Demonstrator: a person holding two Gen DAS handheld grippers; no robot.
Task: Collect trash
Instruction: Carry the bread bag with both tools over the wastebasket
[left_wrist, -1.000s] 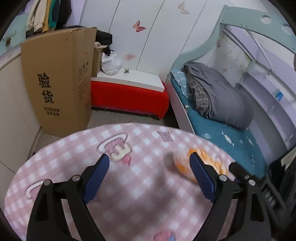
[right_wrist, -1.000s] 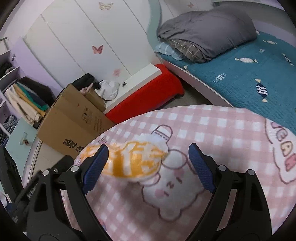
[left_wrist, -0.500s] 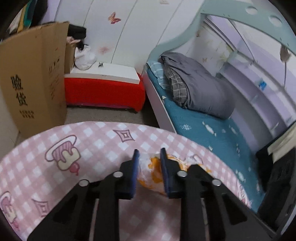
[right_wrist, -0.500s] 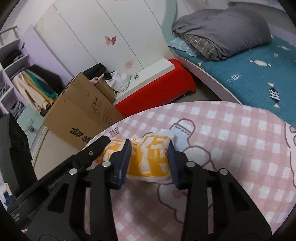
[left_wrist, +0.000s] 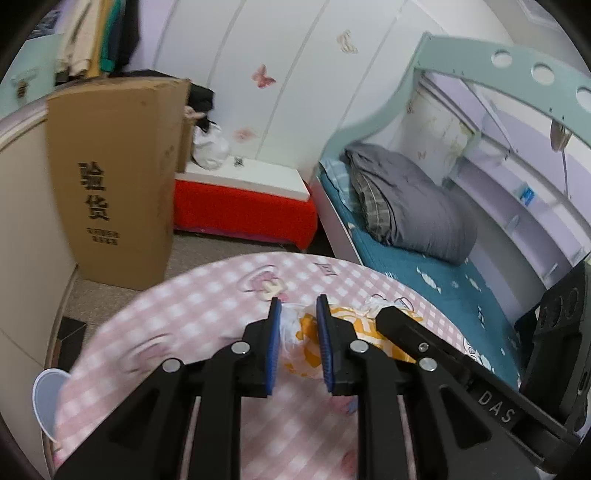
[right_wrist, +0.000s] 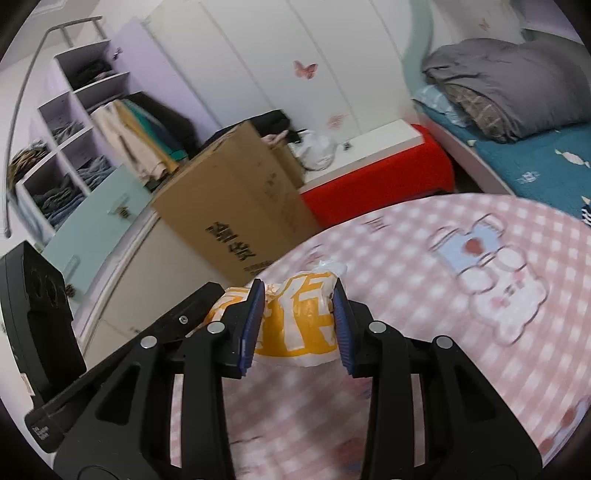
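Trash first: we have the orange-and-white plastic bag gripped from two sides above the pink checked surface, near its edge on the side of the cardboard box. Our left gripper has its fingers drawn close together on a thin bunch of the bag's film at one end. Our right gripper pinches the fuller orange middle, its fingers standing wider apart but pressing both sides of the bag. From the left view the right gripper's black frame reaches in just beside the bag.

What worries us is the film itself. It looks thin and slack, so the left hold on a small bunch could slip out if the two hands drift apart, and a hard pull between them could stretch or tear it. We cannot see whether the bag is tied shut, so anything inside might spill over the surface edge onto the floor. A white cup sits at the left rim of the surface, and a careless sweep of the left hand could knock it off.
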